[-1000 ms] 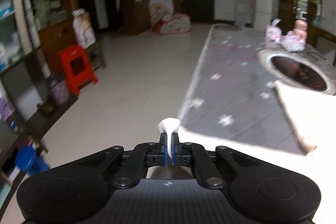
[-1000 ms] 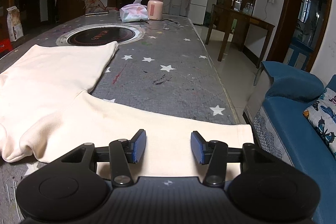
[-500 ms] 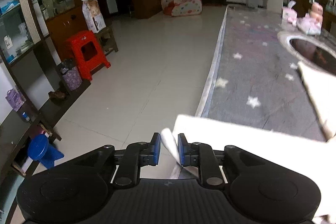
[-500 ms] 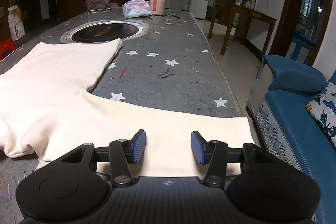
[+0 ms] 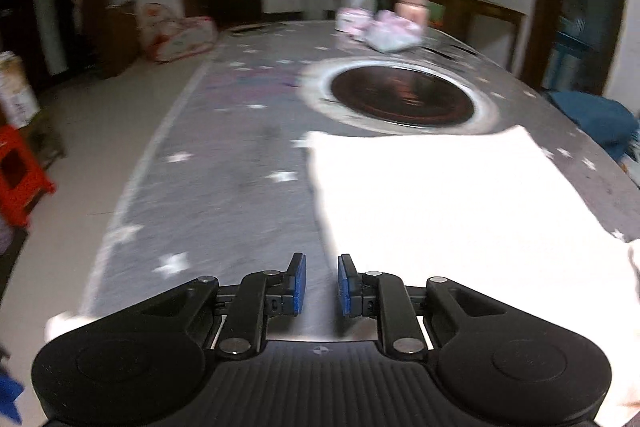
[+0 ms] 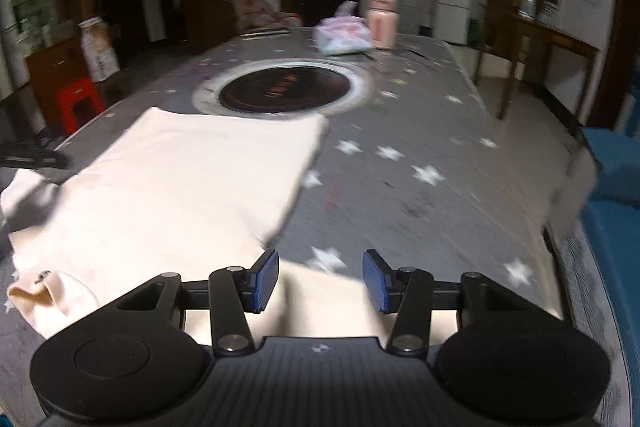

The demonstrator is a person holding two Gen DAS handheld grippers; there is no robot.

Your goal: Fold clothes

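Left gripper [image 5: 321, 285]: nearest in the left wrist view; tongs slightly apart, nothing between the blue pads, bare grey cloth of the table beneath.
Right gripper [image 6: 320, 281]: nearest in the right wrist view; tongs apart, hovering over a cream strip of the garment, not pressing on it.
Garment [image 6: 192, 179]: cream, spread on the near half of the table [image 5: 224, 187], towards the left edge as the right wrist view showed it; far hem just short of the round hob. Collar end [image 6: 30, 293] bunched at the near left corner of the cloth. One strip, likely a sleeve, extended along the near edge under the right gripper.
Progress: judged early to middling. Body laid flat and smooth; the strip along the near edge apparently not yet folded in; no finished stack seen. Remaining, on this evidence: sleeve folds, then body folds.
Hob [image 5: 404, 95]: round, dark, set in the table beyond the garment; nothing on it.
Tissue pack [image 6: 342, 37]: soft packet near the far edge, tissue protruding at the top.
Pink bottle [image 6: 382, 21]: upright, lid on, just beside the pack; contents not visible.
Red stool [image 5: 20, 175]: on the floor off the left edge of the table.
Image quality: blurred in both views; fine detail of folds unreliable.
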